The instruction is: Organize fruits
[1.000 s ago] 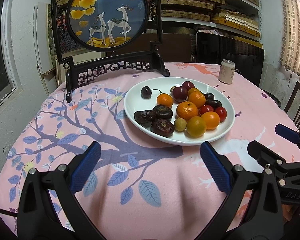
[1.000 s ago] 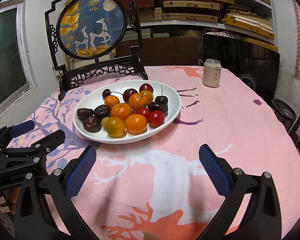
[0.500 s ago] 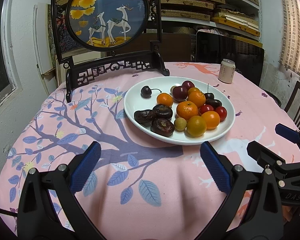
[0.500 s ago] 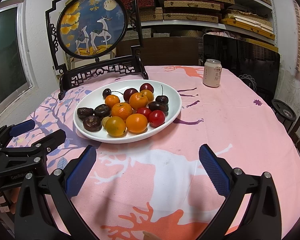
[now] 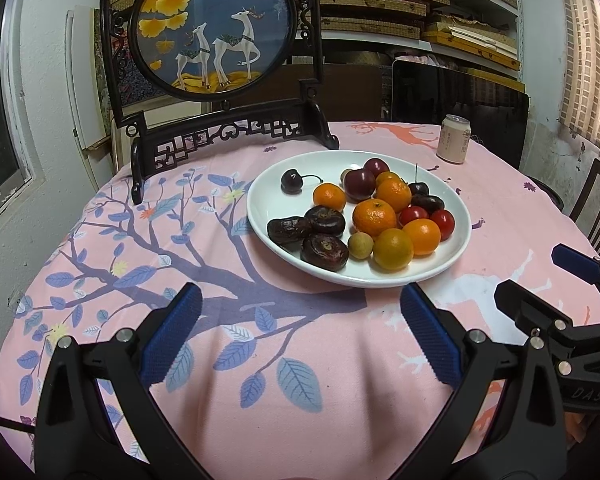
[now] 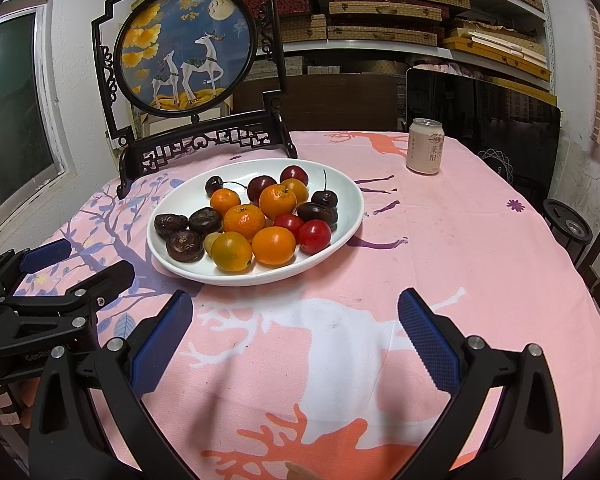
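Observation:
A white plate (image 5: 260, 188) (image 6: 342, 190) in the middle of the pink table holds mixed fruit: several oranges (image 5: 374, 217) (image 6: 273, 245), dark water chestnuts (image 5: 324, 252) (image 6: 185, 245), cherries (image 5: 291, 181), red cherry tomatoes (image 6: 314, 235) and a small tan longan (image 5: 359, 244). My left gripper (image 5: 300, 332) hovers open over the cloth just short of the plate's near rim, nothing between its blue pads. To its right, my right gripper (image 6: 296, 330) is likewise open and holds nothing, a little short of the plate.
A framed round deer screen (image 5: 216, 24) (image 6: 186, 48) on a dark carved stand rises behind the plate. A pale drink can (image 5: 454, 139) (image 6: 424, 146) stands at the far right. A chair back (image 5: 598, 208) shows past the right table edge, and shelves line the wall.

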{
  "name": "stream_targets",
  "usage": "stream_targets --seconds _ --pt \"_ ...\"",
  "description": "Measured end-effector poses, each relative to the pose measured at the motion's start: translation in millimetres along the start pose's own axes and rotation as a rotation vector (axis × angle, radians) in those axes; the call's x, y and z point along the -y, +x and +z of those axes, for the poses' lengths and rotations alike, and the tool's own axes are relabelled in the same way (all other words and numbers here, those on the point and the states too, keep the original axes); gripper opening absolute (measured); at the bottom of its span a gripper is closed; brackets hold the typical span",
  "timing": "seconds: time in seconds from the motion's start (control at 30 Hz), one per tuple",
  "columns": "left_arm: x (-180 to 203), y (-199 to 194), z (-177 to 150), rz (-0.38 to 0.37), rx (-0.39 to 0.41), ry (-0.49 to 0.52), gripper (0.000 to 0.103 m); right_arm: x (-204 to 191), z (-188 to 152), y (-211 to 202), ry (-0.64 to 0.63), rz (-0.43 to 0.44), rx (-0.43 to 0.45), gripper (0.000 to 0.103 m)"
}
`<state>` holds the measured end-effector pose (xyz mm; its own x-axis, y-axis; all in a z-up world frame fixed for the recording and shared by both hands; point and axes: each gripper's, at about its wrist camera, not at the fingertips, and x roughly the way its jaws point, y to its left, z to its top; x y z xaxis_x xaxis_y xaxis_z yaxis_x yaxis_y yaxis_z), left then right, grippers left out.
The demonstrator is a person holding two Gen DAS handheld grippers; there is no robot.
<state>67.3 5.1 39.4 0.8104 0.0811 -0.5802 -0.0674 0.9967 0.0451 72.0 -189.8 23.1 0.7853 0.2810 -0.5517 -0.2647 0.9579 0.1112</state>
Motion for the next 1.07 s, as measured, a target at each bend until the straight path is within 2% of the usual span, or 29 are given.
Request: stream_targets --seconds 0.43,1.07 --pt "1.1 -3.9 -0.2 0.013 0.025 0.007 0.101 -0.9 -0.3 0.8 -0.002 0.001 -0.003 0.102" --pt "2.9 -2.3 1.5 -0.004 0.009 0.012 0.101 -0.7 -0.2 1.0 -0.004 0.001 -0.004 0.102"
